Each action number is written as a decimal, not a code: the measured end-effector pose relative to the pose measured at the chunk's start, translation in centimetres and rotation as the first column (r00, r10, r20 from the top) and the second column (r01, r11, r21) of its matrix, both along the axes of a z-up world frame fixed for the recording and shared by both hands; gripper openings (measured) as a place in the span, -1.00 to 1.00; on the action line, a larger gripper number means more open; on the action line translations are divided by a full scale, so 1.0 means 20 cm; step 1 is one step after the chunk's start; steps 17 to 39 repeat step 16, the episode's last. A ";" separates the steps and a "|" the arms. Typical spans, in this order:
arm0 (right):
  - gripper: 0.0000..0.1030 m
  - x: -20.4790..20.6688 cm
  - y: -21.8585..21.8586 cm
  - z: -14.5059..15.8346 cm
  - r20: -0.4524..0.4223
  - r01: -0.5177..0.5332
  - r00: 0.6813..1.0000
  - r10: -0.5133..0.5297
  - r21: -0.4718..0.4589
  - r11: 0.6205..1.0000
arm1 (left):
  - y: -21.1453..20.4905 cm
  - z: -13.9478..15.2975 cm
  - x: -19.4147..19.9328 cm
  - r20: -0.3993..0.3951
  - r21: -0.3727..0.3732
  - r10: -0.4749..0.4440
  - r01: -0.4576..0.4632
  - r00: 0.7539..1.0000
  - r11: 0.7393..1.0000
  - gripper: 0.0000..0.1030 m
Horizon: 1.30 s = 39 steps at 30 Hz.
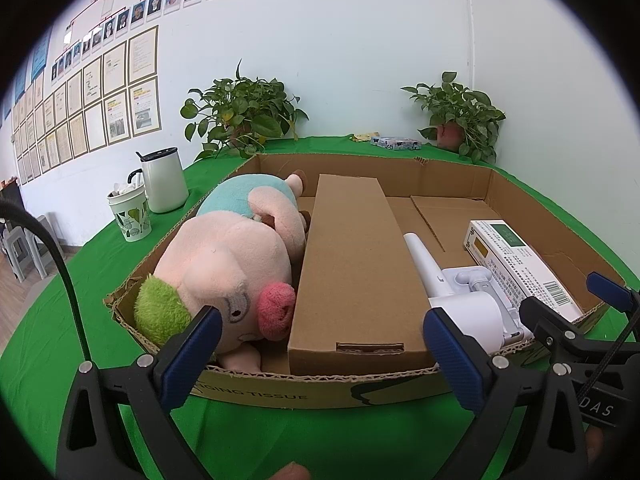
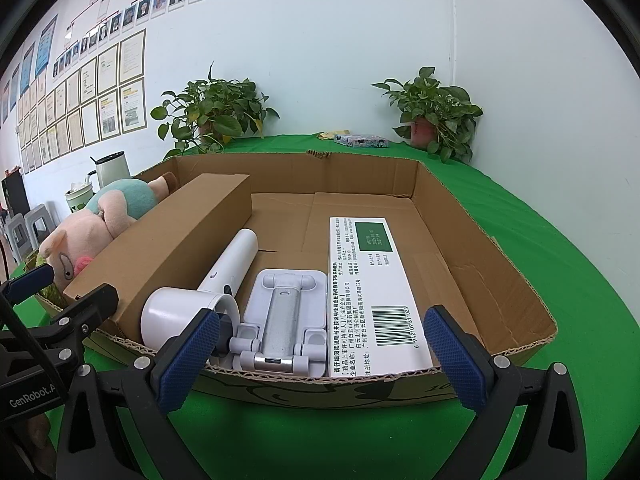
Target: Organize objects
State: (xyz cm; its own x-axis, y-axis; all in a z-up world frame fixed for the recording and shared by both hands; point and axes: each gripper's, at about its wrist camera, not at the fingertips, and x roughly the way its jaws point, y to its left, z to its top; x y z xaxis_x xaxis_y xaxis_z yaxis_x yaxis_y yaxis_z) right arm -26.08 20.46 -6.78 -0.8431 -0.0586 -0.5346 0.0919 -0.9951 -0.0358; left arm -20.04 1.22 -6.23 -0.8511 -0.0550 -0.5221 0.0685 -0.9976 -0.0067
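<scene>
I have both grippers parked at the near edge of the cardboard tray (image 2: 486, 216), which sits on the green tablecloth (image 2: 560, 240). My left gripper (image 1: 322, 354) has its jaws spread wide with nothing between them, and my right gripper (image 2: 322, 354) is spread just as wide and also holds nothing.

Inside the tray, the plush pig (image 1: 224, 264) lies along the left wall, its pink snout touching the long brown box (image 1: 352, 264) beside it. Just right of that box rests the white handheld fan (image 2: 200, 300), then the white folding stand (image 2: 280, 316), then the white medicine box (image 2: 370, 292) with its barcode at the near edge. The tray's far right corner is bare cardboard.

Beyond the tray's left wall I see a white kettle (image 1: 164, 180) and a leaf-patterned cup (image 1: 130, 212). 2 potted plants (image 1: 240, 120) stand along the table's far edge.
</scene>
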 end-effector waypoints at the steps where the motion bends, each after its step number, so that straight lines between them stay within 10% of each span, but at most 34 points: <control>1: 0.99 0.00 0.00 0.00 0.000 0.000 1.000 0.000 0.000 1.000 | 0.00 0.00 0.00 0.000 0.000 0.000 0.000 1.000 1.000 0.96; 39: 0.99 0.00 0.00 0.00 0.001 0.001 1.000 -0.001 -0.001 1.000 | 0.01 0.00 0.00 0.001 -0.007 0.008 -0.008 1.000 1.000 0.99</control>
